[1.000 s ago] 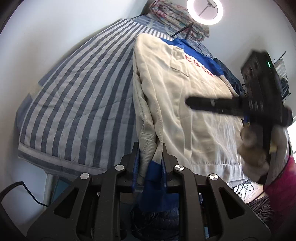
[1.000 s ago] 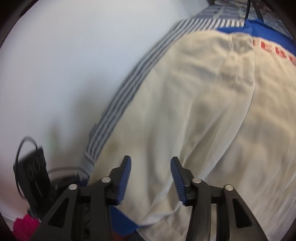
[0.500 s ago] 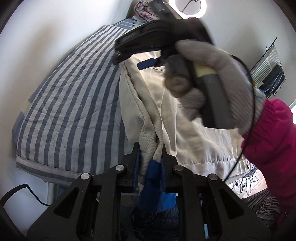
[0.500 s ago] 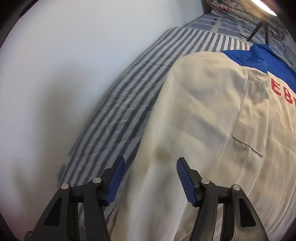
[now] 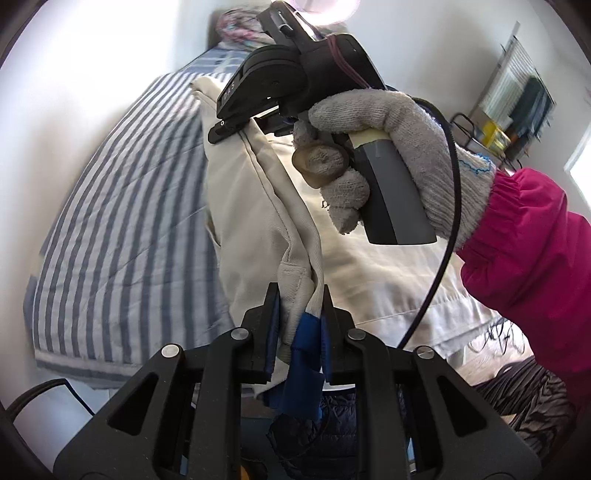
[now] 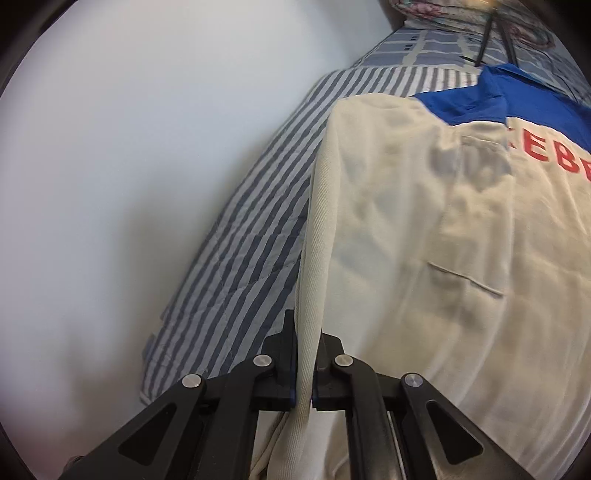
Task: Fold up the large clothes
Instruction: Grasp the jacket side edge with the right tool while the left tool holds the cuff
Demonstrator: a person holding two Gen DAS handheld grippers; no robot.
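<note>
A large cream jacket (image 6: 461, 229) with a blue collar and red letters lies on a blue-and-white striped bed (image 6: 258, 236). My left gripper (image 5: 299, 314) is shut on the jacket's cream sleeve end with its blue cuff (image 5: 303, 354), held near the bed's foot. My right gripper (image 6: 306, 354) is shut on the jacket's left side edge. In the left wrist view the right gripper's body (image 5: 295, 62), in a grey-gloved hand, sits over the jacket (image 5: 251, 206) farther up the bed (image 5: 122, 229).
A white wall (image 6: 129, 166) runs along the bed's left side. A patterned bundle (image 6: 461, 14) and tripod legs sit at the head of the bed. Dark clothes (image 5: 524, 398) and cables lie on the floor at the right; a rack (image 5: 517, 99) stands by the far wall.
My right gripper moved up the jacket's left edge and closed on it; it was open before. My left gripper kept its hold on the sleeve cuff.
</note>
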